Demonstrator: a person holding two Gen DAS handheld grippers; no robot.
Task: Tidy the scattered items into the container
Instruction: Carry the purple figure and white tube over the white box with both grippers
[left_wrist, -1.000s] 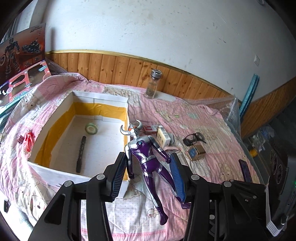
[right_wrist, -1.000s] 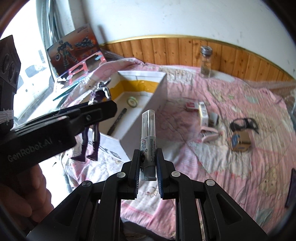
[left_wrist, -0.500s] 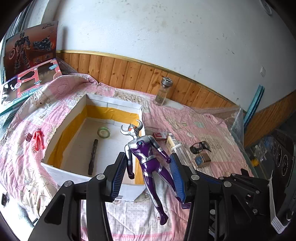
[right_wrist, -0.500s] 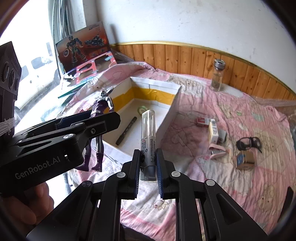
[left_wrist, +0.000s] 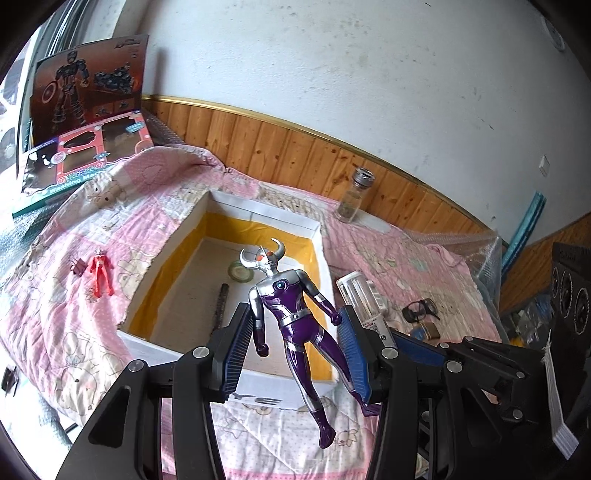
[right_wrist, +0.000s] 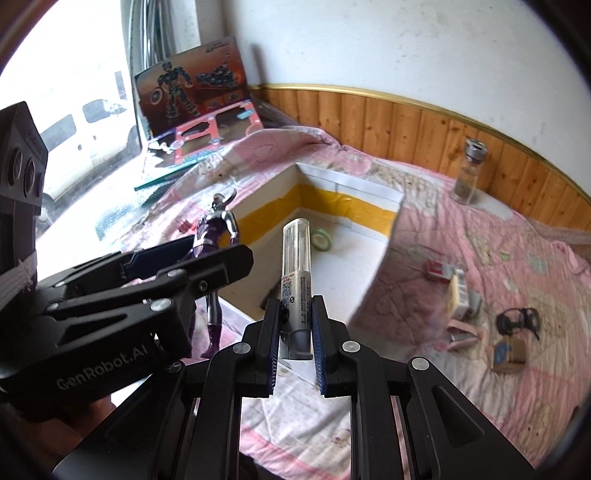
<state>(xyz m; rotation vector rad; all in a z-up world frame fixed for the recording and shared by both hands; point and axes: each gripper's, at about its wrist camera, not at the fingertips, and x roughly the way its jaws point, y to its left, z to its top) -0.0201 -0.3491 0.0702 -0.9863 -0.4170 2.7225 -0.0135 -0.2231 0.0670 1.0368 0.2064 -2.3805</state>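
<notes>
The left tool (left_wrist: 295, 343) grips a purple and silver horned figure (left_wrist: 291, 314) between its blue pads, head up, held over the near right part of the white box (left_wrist: 258, 212), whose inner walls carry yellow tape. In the right wrist view the same figure (right_wrist: 214, 236) hangs beside the box's (right_wrist: 354, 184) near left wall, its feet lower than the rim. The right tool (right_wrist: 295, 332) is clamped on the lower, labelled part of a clear tube (right_wrist: 295, 258), which stands upright just above the box's near wall.

Inside the box lie a roll of green tape (left_wrist: 241, 270) toward the far wall and a dark stick (left_wrist: 221, 300) nearer the middle.

The box rests on a pink quilted bed (left_wrist: 424, 266). Left of the box a small red figure (left_wrist: 99, 271) lies flat on the quilt beside a dark clip (left_wrist: 77, 266). Toward the bed's right side lie black glasses (right_wrist: 517, 319), a small brown box (right_wrist: 509, 354), a pale carton (right_wrist: 458, 291) and a red packet (right_wrist: 436, 267). A glass jar with a metal lid (left_wrist: 352, 197) stands upright at the far edge against the wooden panelling. A toy package (left_wrist: 85, 133) leans at the far left corner.
</notes>
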